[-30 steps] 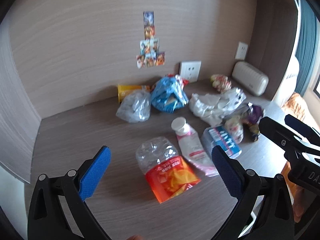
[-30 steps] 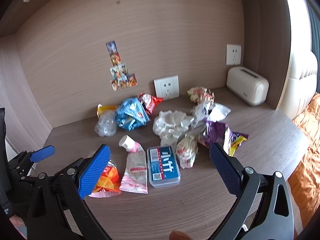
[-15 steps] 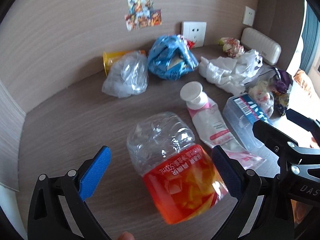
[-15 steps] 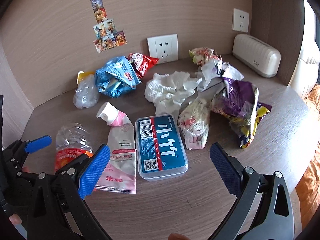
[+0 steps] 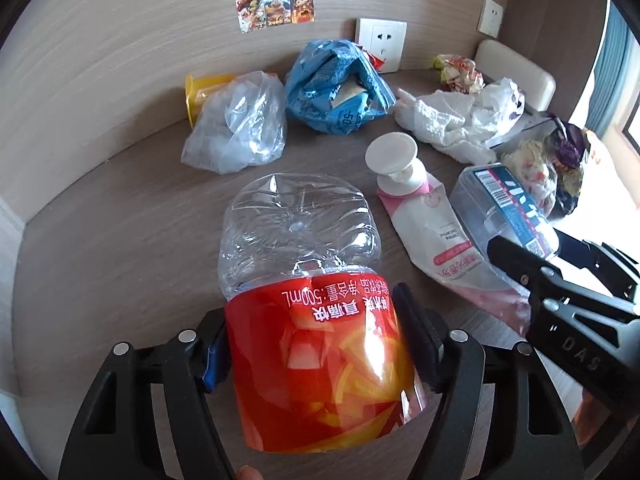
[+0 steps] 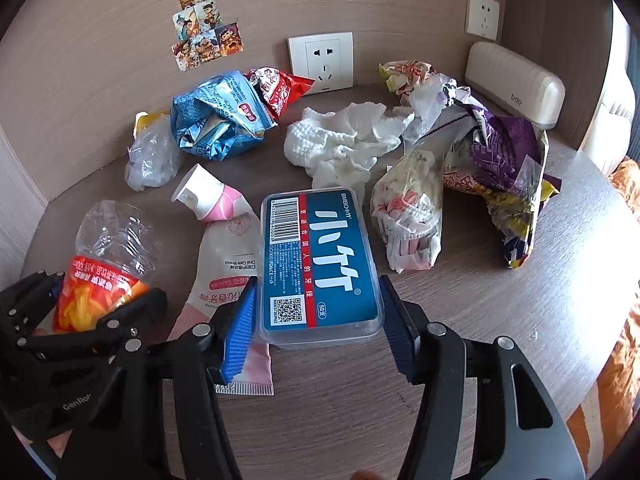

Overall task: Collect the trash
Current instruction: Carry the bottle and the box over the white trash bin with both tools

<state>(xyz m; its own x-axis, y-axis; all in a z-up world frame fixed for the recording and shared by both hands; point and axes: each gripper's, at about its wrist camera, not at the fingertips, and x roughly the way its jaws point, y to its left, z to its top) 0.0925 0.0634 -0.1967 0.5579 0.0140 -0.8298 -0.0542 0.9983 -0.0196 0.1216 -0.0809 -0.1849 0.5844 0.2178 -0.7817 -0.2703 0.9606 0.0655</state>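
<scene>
A wood-grain worktop (image 6: 500, 320) set in a panelled alcove carries a spread of litter, with a cream box marked "bdo" (image 6: 516, 80) at its far right corner below a wall socket (image 6: 322, 60) and a column of cartoon stickers (image 6: 204, 36) whose top is cut off by the frame. The left gripper (image 5: 316, 340) is closing its jaws on a crushed clear plastic bottle (image 5: 304, 264) that lies on the worktop, pads against its red and orange label, which reads "500mL"; the bottle's neck end is hidden beneath the camera. The right gripper (image 6: 316, 328) is closing its jaws around the near end of a clear plastic box (image 6: 316, 264), its blue label bearing large white characters, "BMBO", a barcode, a QR code and "50"; whether the pads press its sides yet is hard to tell. Just left of the box lies a flattened pink and white tube (image 6: 224, 248) marked "Oral Care Brand", its tail partly under the left pad. Behind sit a crumpled blue packet (image 6: 216, 120), white tissue (image 6: 344, 140), a purple wrapper (image 6: 508, 160), a clear bag (image 5: 240, 128) and a half-hidden yellow packet (image 5: 204, 88)
</scene>
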